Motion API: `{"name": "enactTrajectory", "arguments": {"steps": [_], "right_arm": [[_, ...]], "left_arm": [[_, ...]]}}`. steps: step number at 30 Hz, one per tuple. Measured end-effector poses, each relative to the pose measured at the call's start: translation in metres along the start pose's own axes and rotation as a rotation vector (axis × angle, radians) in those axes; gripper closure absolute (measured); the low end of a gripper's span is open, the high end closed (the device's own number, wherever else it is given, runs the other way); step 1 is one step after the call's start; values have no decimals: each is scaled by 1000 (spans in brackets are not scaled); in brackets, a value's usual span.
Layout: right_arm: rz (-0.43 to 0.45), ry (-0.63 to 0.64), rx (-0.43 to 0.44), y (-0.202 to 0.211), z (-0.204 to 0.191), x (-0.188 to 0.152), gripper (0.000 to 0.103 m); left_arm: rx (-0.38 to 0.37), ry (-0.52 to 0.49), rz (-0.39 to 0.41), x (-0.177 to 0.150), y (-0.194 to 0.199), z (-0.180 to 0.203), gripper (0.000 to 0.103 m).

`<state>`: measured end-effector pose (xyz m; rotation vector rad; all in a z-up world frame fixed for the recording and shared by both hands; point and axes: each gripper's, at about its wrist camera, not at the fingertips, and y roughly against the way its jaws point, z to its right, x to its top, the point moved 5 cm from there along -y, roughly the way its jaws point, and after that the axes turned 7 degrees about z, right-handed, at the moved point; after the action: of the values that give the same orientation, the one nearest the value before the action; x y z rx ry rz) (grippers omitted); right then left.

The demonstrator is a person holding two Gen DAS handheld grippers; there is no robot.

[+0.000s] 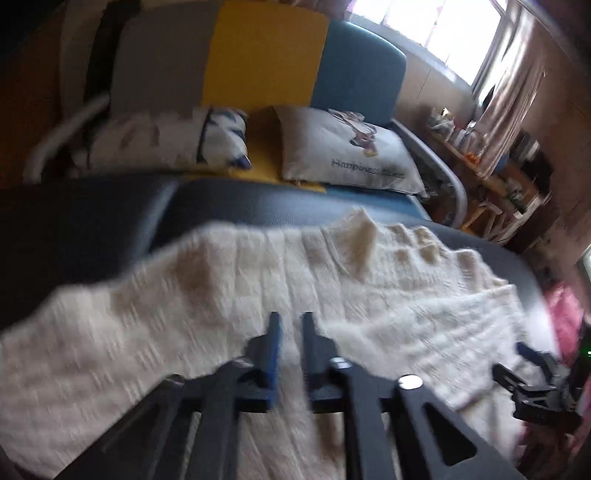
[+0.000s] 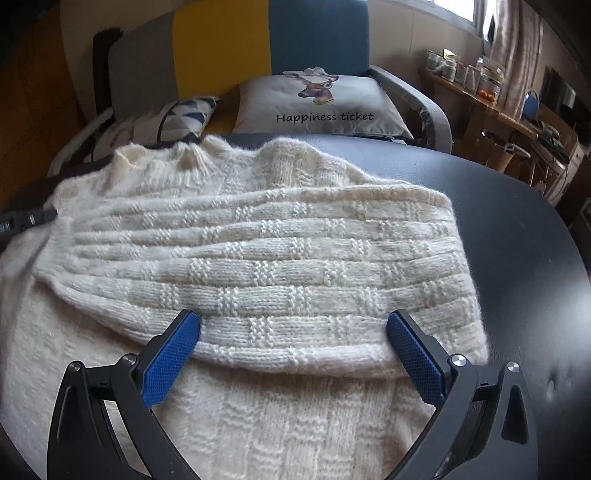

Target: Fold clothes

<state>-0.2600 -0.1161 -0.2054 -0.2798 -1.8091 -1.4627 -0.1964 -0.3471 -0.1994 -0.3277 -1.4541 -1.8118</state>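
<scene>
The cream sweater [image 2: 258, 258] lies crosswise on the dark table [image 2: 517, 221], a folded flap's edge straight ahead between the right gripper's [image 2: 293, 325] wide-spread empty jaws, while the left gripper [image 1: 291, 321], jaws nearly closed with no cloth visibly between them, hovers blurred near the table's left edge.

Tricolour sofa [image 2: 229, 48], bright window [image 1: 436, 26] behind.

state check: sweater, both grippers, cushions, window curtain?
cream knit sweater: lying on the dark table, one sleeve folded across the body
right gripper: open wide, fingers either side of the folded sleeve
left gripper: nearly shut, narrow gap, over the sweater; grip unclear, view blurred
deer cushion: propped on the sofa
patterned cushion: lying beside it
curtain: drawn aside
</scene>
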Motion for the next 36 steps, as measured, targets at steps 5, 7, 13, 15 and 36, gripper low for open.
{"name": "enactTrajectory", "arguments": {"steps": [5,7,13,15,36], "right_arm": [[7,-146,198,31,10,-21,0],[13,-192,245,39,13,-32,0],[37,-154,166,39,5,-30,0],[35,-124,118,32,2,-22,0],[37,-156,133,6,4,-6,0]], "left_arm": [[-133,149,-48,-29,18,-14,73],[-177,210,-50,-37,24,-17,71],[-200,309,-50,-36,17,-16,67],[-195,335,-52,-33,12,-14,66],[-61,144,78,-7,12,13,89]]}}
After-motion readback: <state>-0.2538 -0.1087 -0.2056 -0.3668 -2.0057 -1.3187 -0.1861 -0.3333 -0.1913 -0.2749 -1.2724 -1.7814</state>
